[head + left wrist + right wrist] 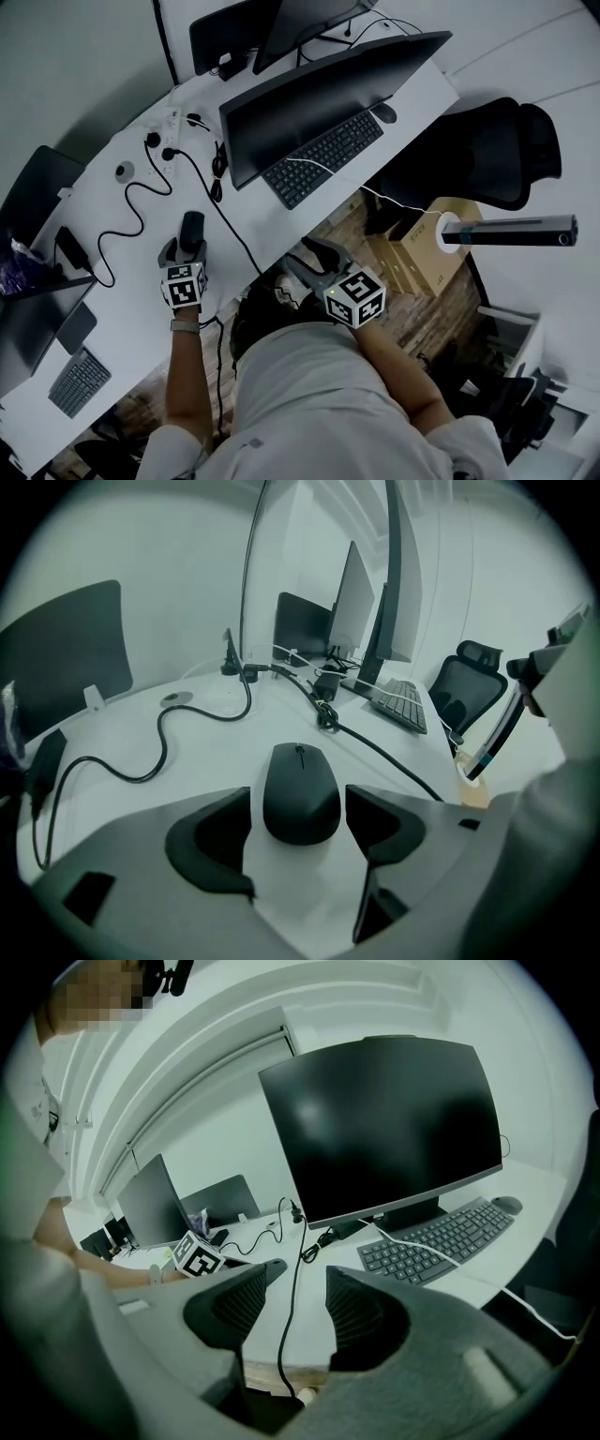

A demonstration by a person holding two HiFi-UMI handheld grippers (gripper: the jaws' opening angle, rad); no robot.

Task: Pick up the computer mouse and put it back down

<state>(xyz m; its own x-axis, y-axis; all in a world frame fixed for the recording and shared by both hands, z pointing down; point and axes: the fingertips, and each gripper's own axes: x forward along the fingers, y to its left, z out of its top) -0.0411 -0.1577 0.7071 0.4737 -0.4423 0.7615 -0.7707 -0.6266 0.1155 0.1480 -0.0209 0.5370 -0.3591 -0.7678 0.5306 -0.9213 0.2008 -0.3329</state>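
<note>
Currently you are holding the left tool (298, 801) over the bench (187, 761), pointing steeply down, with its jaws standing partly open on either side of the computer mouse (300, 782). A narrow strip of bench surface is showing between each pad and the mouse body, so the pads are not pressing and the tool is not gripping anything. The mouse is lying flat on the bench, nose pointing away from you, just beside a black cable (394, 761) that is running across the surface.

You are keeping the right tool (303, 1271) off the near edge of the bench, facing the monitor (384, 1119) and keyboard (441, 1237). Its jaws are standing apart and are holding nothing.

As for progress, the mouse is sitting down and is free of the pads. The pictures are not settling whether the lift is already done or is only about to start. If it is about to start, closing, raising and lowering are all remaining. If it is done, only backing the left tool away is remaining.
</note>
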